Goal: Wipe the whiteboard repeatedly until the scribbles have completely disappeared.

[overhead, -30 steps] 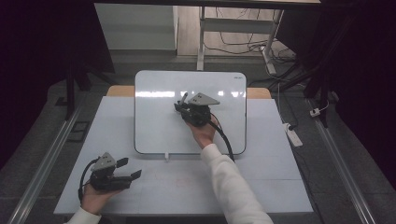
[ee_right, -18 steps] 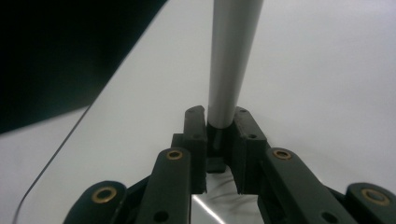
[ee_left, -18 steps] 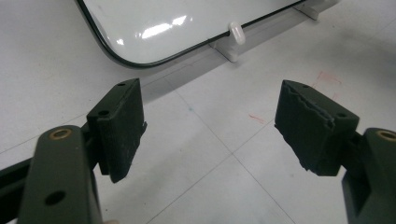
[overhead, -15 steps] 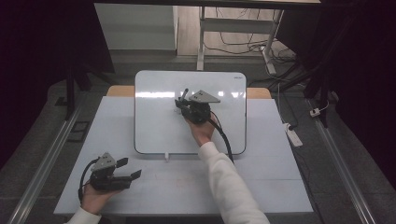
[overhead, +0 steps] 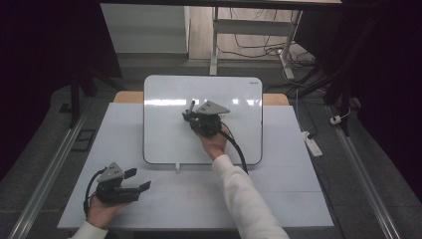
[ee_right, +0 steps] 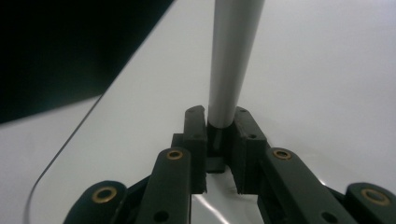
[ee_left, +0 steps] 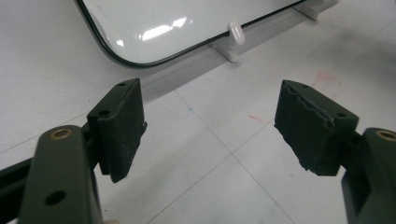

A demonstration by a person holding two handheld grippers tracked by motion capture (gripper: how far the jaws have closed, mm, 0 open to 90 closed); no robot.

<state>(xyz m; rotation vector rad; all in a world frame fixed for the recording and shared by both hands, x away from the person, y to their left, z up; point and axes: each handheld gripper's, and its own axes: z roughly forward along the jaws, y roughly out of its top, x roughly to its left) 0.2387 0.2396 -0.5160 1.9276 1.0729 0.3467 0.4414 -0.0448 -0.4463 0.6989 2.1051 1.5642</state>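
Note:
A white whiteboard [overhead: 164, 99] lies on the pale table [overhead: 278, 199], and its rounded corner [ee_left: 154, 23] shows ahead of my left gripper. My right gripper [overhead: 190, 117] is over the middle of the board, shut on a grey marker [overhead: 192, 105]. In the right gripper view the marker's barrel [ee_right: 231, 56] stands between the closed jaws [ee_right: 220, 126] and runs away over the board. My left gripper [overhead: 138, 179] rests at the table's front left, held in a hand. It is open [ee_left: 210, 126] with nothing between its fingers.
A small white clip [overhead: 177, 167] juts from the board's near edge, and it also appears as a clip [ee_left: 235, 33] close ahead of the left gripper. A white power strip [overhead: 311, 142] lies off the table's right side. Metal rails run along both sides of the table.
The right gripper has shifted slightly nearer and to the left over the board with the marker. The left gripper has not moved.

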